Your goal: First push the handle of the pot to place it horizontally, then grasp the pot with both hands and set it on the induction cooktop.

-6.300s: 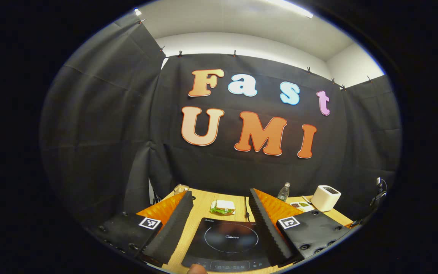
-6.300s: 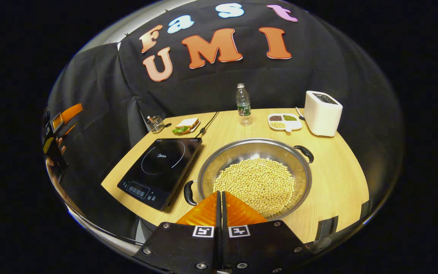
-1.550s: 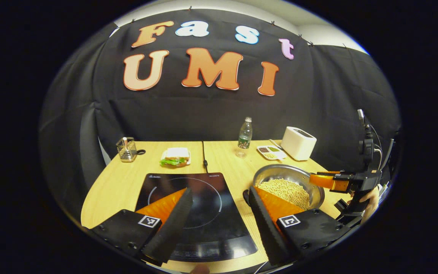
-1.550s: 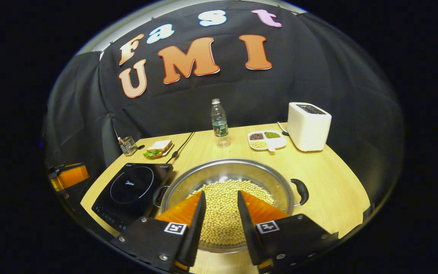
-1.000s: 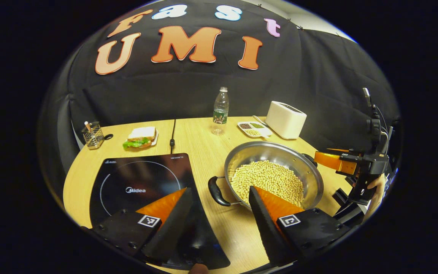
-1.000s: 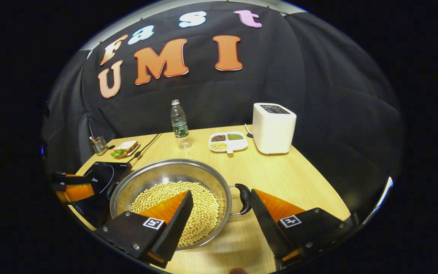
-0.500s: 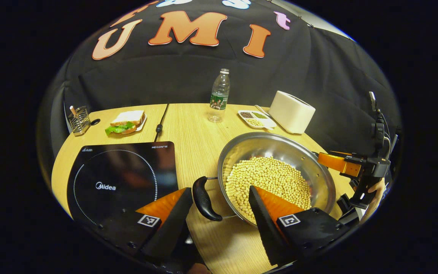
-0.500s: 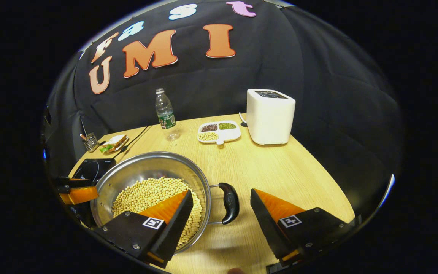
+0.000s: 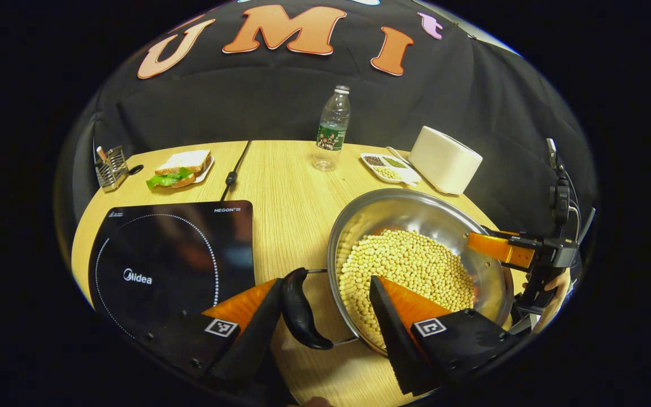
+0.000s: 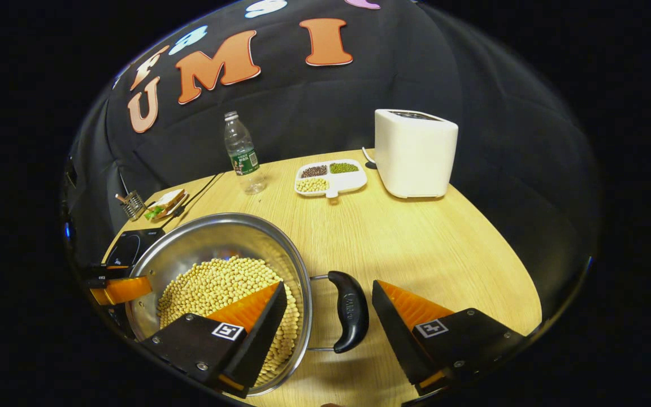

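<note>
While agape, each tool (image 9: 322,325) (image 10: 328,325) astride a pot handle (image 9: 301,310) (image 10: 350,317).

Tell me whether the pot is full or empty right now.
Partly full. In the left gripper view the pot holds a layer of pale beans across its bottom, with bare steel wall above them up to the rim.

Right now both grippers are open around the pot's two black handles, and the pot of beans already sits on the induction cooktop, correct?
Not quite. In the left gripper view the pot sits on the wooden table, beside the induction cooktop, not on it. Both grippers are open around the handles.
</note>
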Available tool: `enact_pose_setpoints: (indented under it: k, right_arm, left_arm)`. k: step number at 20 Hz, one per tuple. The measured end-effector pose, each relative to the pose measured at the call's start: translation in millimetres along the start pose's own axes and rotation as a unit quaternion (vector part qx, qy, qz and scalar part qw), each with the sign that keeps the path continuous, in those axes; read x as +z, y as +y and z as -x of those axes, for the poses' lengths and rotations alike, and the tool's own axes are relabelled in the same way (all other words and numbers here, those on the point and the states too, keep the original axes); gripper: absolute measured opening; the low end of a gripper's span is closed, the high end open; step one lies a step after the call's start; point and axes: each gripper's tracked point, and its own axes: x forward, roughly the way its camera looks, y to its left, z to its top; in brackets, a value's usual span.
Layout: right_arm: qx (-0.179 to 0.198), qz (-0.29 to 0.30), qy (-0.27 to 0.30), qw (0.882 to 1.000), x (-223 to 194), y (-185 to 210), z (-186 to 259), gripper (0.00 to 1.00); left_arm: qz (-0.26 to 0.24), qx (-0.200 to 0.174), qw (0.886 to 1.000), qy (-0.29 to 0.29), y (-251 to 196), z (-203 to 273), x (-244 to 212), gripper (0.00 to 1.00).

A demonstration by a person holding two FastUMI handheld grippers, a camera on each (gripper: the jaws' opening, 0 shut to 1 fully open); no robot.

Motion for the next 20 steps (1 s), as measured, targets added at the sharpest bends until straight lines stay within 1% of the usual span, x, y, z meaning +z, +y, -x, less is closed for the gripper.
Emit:
enact_pose_setpoints:
  k: [3,5,6,7,8,9,10,12,13,15,16,17,18,20]
  right_arm:
    - [0.002,0.001,0.010,1.000,-3,1,-7,0.94]
    - [0.003,-0.005,0.017,1.000,-5,1,-11,0.89]
    - [0.006,-0.007,0.020,1.000,-5,3,-12,0.82]
    - [0.009,-0.010,0.018,1.000,-4,1,-13,0.76]
    - [0.011,-0.010,0.020,1.000,-6,1,-10,0.69]
    - [0.013,-0.011,0.019,1.000,-5,1,-9,0.68]
    - [0.013,-0.013,0.020,1.000,-6,1,-8,0.65]
    - [0.009,-0.019,0.020,1.000,-6,1,-8,0.62]
    - [0.008,-0.024,0.023,0.999,-8,0,-6,0.61]
    - [0.011,-0.045,0.031,0.998,-9,0,0,0.58]
    - [0.014,-0.056,0.035,0.998,-11,0,2,0.52]
    - [0.017,-0.066,0.040,0.997,-13,1,5,0.52]
    - [0.019,-0.070,0.042,0.996,-14,2,8,0.55]
    - [0.021,-0.072,0.038,0.996,-11,7,17,0.55]
  left_arm:
    - [-0.008,0.009,1.000,0.006,1,-6,0,0.99]
    - [-0.008,0.013,1.000,0.008,2,-9,1,0.97]
    - [-0.011,0.023,1.000,0.010,6,-10,1,1.00]
    - [-0.017,0.037,0.999,0.014,13,-10,-1,0.93]
    - [-0.015,0.041,0.999,0.019,16,-10,-1,0.90]
    - [-0.016,0.043,0.999,0.022,14,-14,-2,0.73]
    - [-0.016,0.048,0.998,0.028,17,-13,-2,0.72]
    - [-0.008,0.059,0.998,0.031,17,-14,0,0.69]
    - [-0.006,0.061,0.998,0.030,17,-15,0,0.63]
    - [-0.006,0.063,0.998,0.030,15,-13,0,0.58]
    - [-0.009,0.064,0.998,0.029,15,-11,0,0.58]
    - [-0.010,0.065,0.997,0.028,15,-9,1,0.58]
    - [-0.008,0.066,0.997,0.029,15,-4,1,0.58]
    - [0.003,0.065,0.997,0.030,18,5,3,0.58]
